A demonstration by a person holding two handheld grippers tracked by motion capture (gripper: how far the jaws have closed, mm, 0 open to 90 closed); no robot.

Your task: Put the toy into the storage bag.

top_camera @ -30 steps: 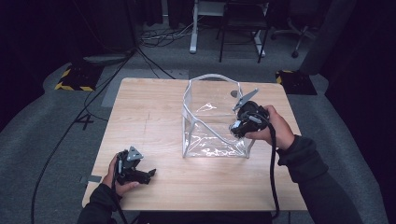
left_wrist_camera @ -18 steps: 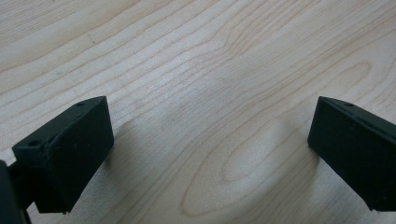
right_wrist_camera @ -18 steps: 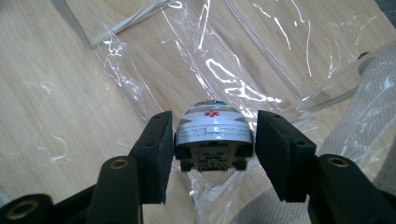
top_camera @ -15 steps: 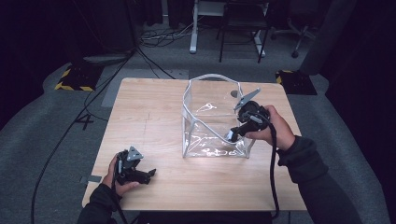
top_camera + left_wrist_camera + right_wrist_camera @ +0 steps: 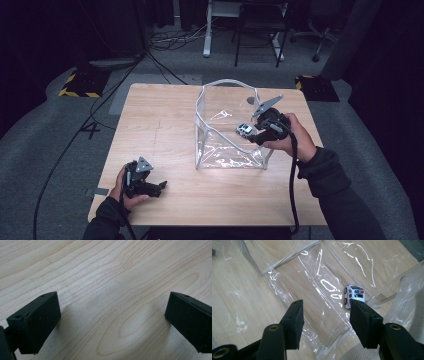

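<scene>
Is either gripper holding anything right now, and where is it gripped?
Nothing is held. The right gripper is open above the toy car in the clear bag; the left gripper is open over bare table.

Open-topped clear bag (image 5: 227, 150), walls around

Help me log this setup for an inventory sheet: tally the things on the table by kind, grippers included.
Clear plastic bag: 1
Toy car, white, lying inside the bag: 1
Handheld grippers: 2, the left gripper low over the table with jaws open, the right gripper at the bag's mouth with jaws open
Total: 4
</scene>
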